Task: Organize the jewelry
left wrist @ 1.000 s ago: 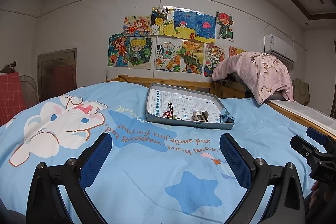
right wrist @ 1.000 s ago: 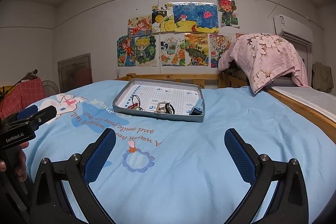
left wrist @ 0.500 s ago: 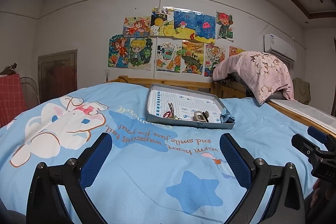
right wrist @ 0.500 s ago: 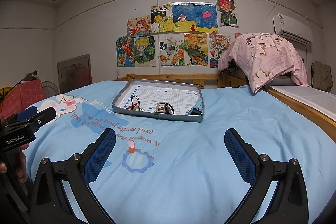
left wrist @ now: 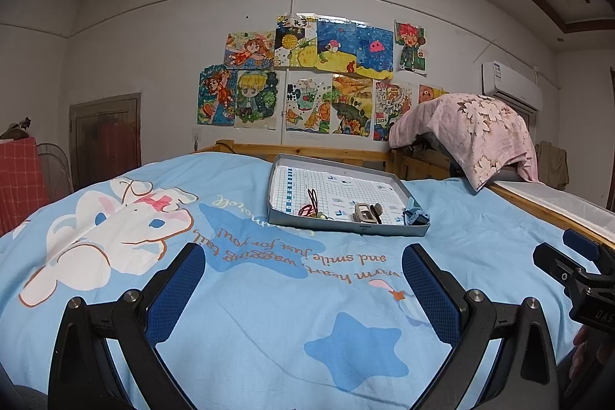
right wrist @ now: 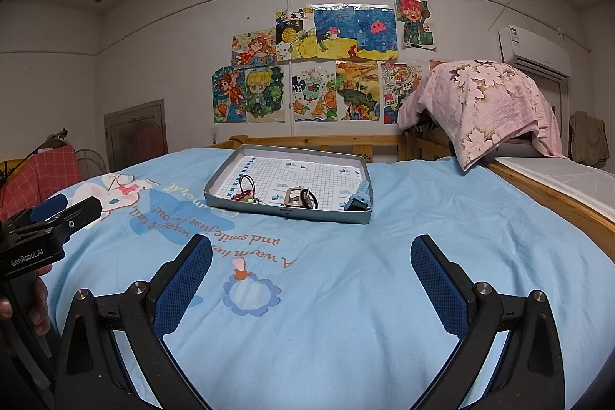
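A shallow grey tray (left wrist: 346,227) (right wrist: 286,212) with a gridded white liner lies on the blue bedsheet, well ahead of both grippers. Along its near side lie a black-and-red cord bracelet with beads (left wrist: 310,207) (right wrist: 246,193), a silver buckle-like piece (left wrist: 363,212) (right wrist: 294,198) with a dark band (right wrist: 309,199) next to it, and a light blue watch (left wrist: 414,214) (right wrist: 357,198) in the near right corner. My left gripper (left wrist: 303,275) stands open and holds nothing. My right gripper (right wrist: 311,266) is open too, low over the sheet with nothing between its fingers.
The bed (left wrist: 269,294) has a wooden headboard (right wrist: 307,141) and a wooden side rail (right wrist: 557,198) on the right. A pink floral cloth (right wrist: 488,102) covers something at the head corner. A person's hand (right wrist: 23,298) holds the left gripper's handle.
Both views have barely shifted; the tray and its contents stay where they were, and both grippers stay open.
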### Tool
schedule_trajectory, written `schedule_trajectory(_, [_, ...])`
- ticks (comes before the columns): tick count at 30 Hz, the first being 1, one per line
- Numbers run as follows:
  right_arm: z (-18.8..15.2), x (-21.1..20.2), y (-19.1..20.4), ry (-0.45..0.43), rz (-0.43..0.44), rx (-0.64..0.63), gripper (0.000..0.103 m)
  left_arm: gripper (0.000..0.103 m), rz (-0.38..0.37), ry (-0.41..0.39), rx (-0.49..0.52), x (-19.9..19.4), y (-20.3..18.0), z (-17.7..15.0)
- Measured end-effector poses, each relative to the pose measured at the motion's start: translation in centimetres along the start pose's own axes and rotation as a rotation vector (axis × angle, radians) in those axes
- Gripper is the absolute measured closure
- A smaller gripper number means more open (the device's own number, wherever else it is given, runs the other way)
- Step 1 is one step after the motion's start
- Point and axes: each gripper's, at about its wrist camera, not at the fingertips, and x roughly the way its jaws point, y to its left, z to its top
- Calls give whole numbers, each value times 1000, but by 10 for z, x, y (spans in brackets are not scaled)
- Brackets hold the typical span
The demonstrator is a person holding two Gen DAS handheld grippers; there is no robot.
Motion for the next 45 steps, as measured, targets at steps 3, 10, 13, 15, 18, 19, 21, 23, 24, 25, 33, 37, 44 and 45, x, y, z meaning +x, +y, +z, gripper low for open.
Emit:
schedule_trajectory(3, [0,0,0,1,-1,-1,2,0,1,2,-2,0,0,0])
schedule_trajectory(10, [0,0,0,0,1,0,2,0,1,0,0,-1,-1,0])
schedule_trajectory(13, [0,0,-1,0,-1,0,2,0,2,0,1,0,-1,0])
schedule_trajectory(15, [0,0,-1,-1,-1,0,2,0,1,1,-1,-1,-1,0])
schedule_trajectory(18, [0,0,-1,-1,-1,0,2,0,1,1,0,-1,-1,0])
schedule_trajectory(19, [0,0,-1,-1,-1,-1,2,0,1,0,0,-1,-1,0])
schedule_trajectory(21, [0,0,-1,-1,-1,-1,2,0,1,-1,1,-1,-1,0])
schedule_trajectory(23, [0,0,-1,-1,-1,-1,2,0,1,-1,2,0,-1,0])
schedule_trajectory(24, [0,0,-1,-1,-2,-1,2,0,0,0,0,-1,-1,0])
schedule_trajectory(25, [0,0,-1,-1,-1,0,2,0,0,1,0,-1,-1,0])
schedule_trajectory(33, [1,0,-3,-3,-2,0,2,0,-3,3,0,2,1,-1])
schedule_trajectory(37, [1,0,-3,-4,-2,1,2,0,-2,5,-2,1,0,-1])
schedule_trajectory(44, [2,0,-5,-5,-3,1,2,0,-1,4,0,1,0,-1])
schedule_trajectory(45, [2,0,-6,-5,-3,0,2,0,-3,5,0,1,0,-1])
